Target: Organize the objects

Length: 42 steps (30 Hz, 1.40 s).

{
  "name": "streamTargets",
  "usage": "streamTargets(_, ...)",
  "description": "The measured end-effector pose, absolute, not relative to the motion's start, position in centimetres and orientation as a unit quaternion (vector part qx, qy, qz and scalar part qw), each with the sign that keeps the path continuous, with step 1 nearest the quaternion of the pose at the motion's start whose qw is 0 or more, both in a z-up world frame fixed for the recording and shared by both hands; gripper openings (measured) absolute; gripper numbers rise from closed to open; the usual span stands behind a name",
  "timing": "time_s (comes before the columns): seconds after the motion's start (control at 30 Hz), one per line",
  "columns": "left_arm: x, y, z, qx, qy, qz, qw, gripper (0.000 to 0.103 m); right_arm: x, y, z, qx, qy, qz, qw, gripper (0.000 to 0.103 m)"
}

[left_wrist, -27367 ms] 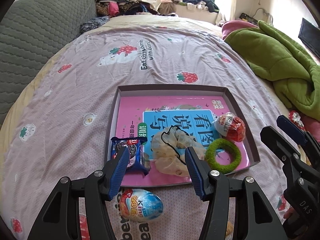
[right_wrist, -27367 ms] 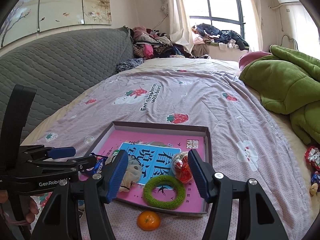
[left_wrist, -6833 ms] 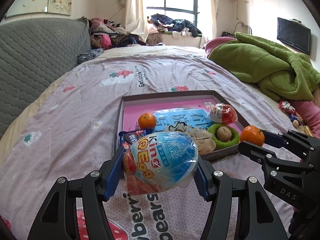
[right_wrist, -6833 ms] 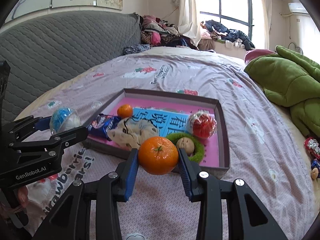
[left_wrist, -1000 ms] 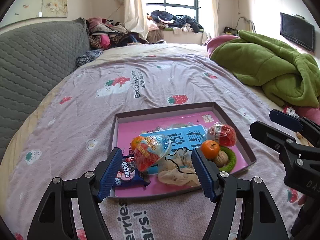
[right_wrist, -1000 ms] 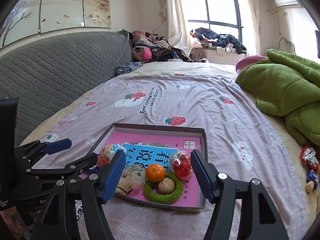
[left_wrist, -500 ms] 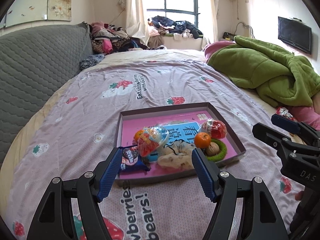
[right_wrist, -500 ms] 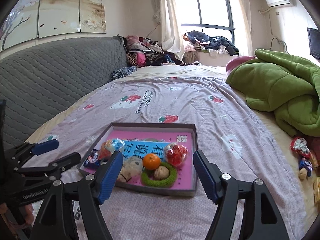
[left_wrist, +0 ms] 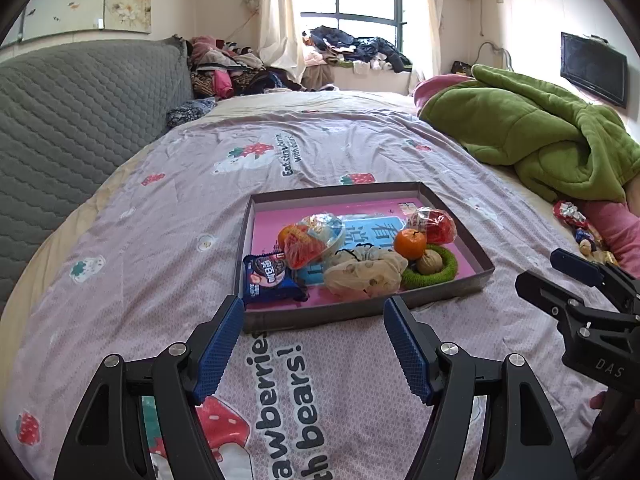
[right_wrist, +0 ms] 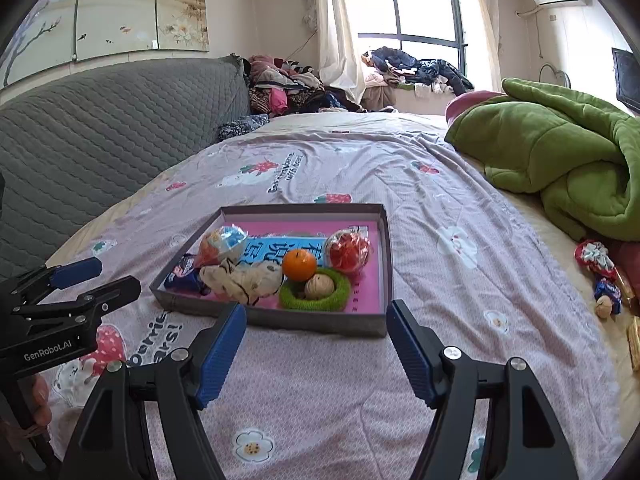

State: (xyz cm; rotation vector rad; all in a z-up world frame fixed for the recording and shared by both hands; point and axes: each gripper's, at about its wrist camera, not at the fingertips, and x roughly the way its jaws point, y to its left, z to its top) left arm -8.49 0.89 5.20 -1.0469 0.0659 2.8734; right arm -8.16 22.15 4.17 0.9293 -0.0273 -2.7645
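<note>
A shallow grey tray [left_wrist: 360, 316] [right_wrist: 320, 326] with a pink book inside lies on the bed. It holds a blue cookie pack [left_wrist: 267, 276], a blue-wrapped toy egg [left_wrist: 316, 236] [right_wrist: 226, 242], a red-wrapped egg [left_wrist: 434, 226] [right_wrist: 347, 255], two oranges, one [left_wrist: 409, 243] [right_wrist: 299, 265] by a green hair ring [left_wrist: 434, 274] [right_wrist: 314, 300] with a walnut [left_wrist: 429, 262] inside, and a beige scrunchie [left_wrist: 362, 272] [right_wrist: 244, 276]. My left gripper [left_wrist: 314, 344] and right gripper [right_wrist: 316, 344] are open and empty, both in front of the tray.
A green blanket [left_wrist: 540, 140] is heaped at the right. Small wrapped snacks [right_wrist: 600, 272] lie at the bed's right edge. A grey quilted headboard [left_wrist: 60, 112] runs along the left. Clothes [right_wrist: 288, 84] are piled at the far end.
Both grippers have pulled back a little from the tray and stay open. The objects in the tray have not moved.
</note>
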Motion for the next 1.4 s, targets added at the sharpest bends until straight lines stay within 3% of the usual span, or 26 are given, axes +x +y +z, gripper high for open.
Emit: streamTargets(1.4, -8.3, -0.1, -1.4, -0.373, -0.004, 0.927, 0.031, 0.074, -7.8, 21.3, -1.8, 0.348, 0.0, -0.934, 0.084, 0.072)
